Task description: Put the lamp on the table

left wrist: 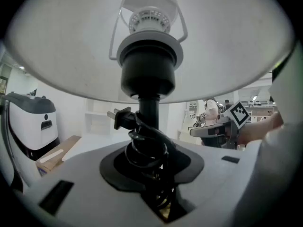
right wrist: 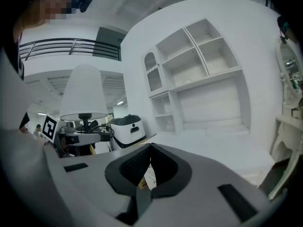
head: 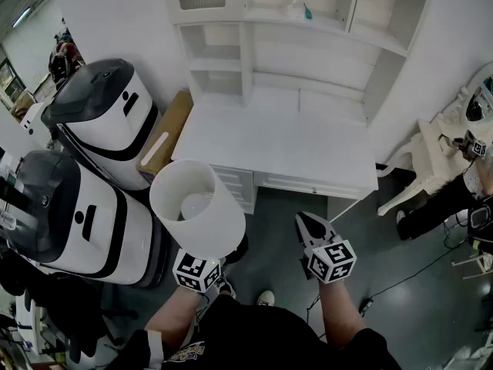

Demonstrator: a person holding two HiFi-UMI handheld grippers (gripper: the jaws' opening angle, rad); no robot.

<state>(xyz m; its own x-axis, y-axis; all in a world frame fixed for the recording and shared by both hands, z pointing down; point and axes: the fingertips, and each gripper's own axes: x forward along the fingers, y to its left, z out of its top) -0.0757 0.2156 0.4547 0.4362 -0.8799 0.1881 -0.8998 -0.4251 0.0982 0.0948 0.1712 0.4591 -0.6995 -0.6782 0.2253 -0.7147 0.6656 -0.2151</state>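
I hold the lamp (head: 197,205) upright in the left gripper (left wrist: 150,151). Its fingers pinch the black stem just above the base, where the black cord (left wrist: 142,143) is wound round it with the plug sticking out. The white shade sits above the jaws. The lamp hangs over the dark floor, short of the white table (head: 293,145) and apart from it. The right gripper (right wrist: 146,170) is level beside it, fingers pressed together on nothing.
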